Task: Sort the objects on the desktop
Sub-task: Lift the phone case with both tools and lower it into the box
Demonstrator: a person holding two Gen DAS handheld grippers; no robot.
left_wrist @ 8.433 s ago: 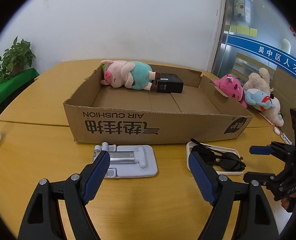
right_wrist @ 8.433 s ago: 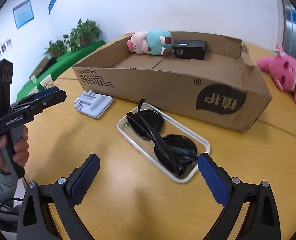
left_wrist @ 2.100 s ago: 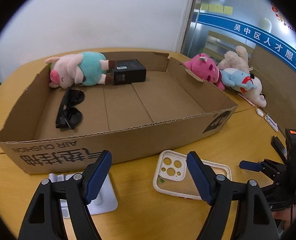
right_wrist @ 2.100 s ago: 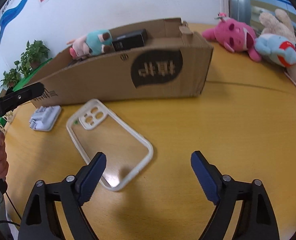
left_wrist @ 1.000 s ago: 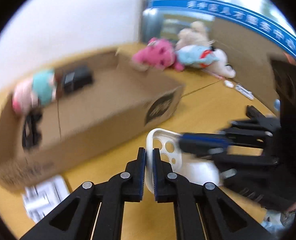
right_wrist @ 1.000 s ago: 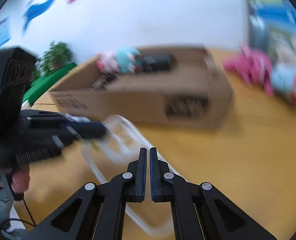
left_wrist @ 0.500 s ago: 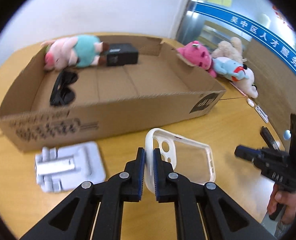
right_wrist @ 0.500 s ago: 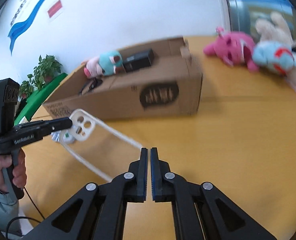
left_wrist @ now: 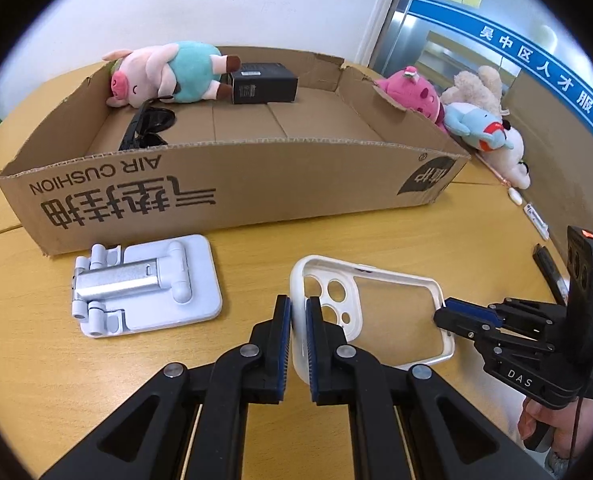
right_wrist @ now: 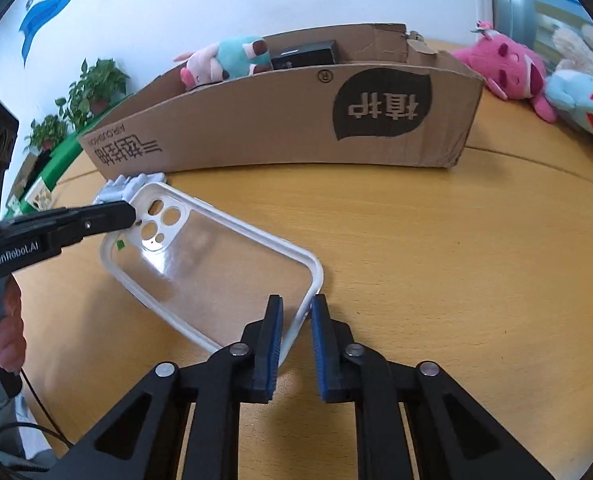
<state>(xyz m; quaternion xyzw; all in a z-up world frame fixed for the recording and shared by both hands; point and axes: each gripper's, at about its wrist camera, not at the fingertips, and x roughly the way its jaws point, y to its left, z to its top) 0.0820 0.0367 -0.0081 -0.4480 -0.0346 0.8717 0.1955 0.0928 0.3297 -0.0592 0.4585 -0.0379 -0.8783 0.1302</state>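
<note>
Three plush toys [left_wrist: 468, 108] rest on yellow table [left_wrist: 376, 240].

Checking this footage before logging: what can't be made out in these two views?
Sunglasses: right wrist view, hidden behind the cardboard box wall.
Phone stand: right wrist view, mostly behind the left gripper.
Black box label: both views, too small to read.
Right hand: left wrist view, cut by the edge.

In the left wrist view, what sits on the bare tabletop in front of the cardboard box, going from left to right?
Grey folding phone stand → left tongs clamped on the camera end of the clear phone case → right tongs at the case's far end.
</note>
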